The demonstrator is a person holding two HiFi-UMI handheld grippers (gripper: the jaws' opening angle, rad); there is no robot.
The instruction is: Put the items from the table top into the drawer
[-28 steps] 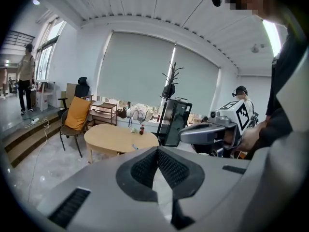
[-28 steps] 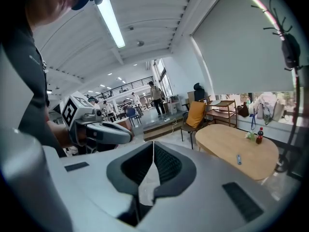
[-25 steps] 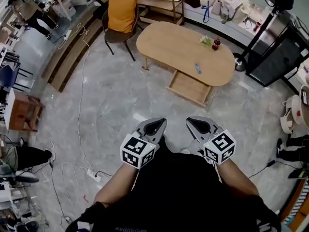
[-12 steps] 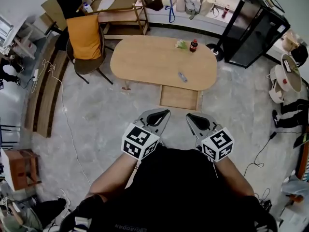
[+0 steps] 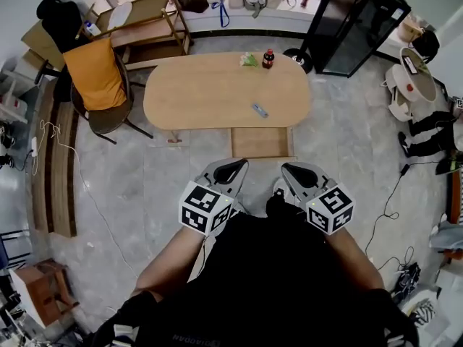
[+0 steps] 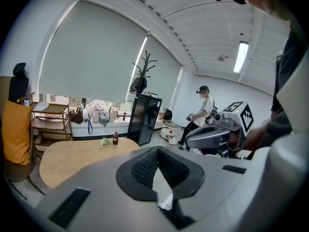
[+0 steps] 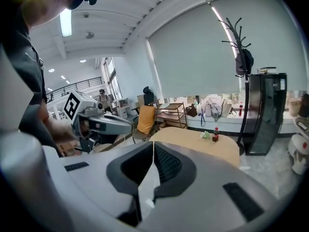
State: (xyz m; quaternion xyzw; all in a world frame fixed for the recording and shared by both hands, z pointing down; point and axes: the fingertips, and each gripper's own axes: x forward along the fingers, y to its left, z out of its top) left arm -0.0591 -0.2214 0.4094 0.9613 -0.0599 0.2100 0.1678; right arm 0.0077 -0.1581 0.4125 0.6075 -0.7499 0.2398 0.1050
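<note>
Lying diagonally on table (image 5: 202,100), slim blue item (image 5: 259,110); bottle (image 5: 268,58) upright.

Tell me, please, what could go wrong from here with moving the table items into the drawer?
The bottle stands upright near the far edge of the table, beside a green item, so a long reach might topple it. The open drawer juts toward the person and could be bumped.

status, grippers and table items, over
Left gripper shut, empty; right gripper shut, empty. Bottle, green bundle, small flat item on table, drawer open below. No obstruction seen ahead.
</note>
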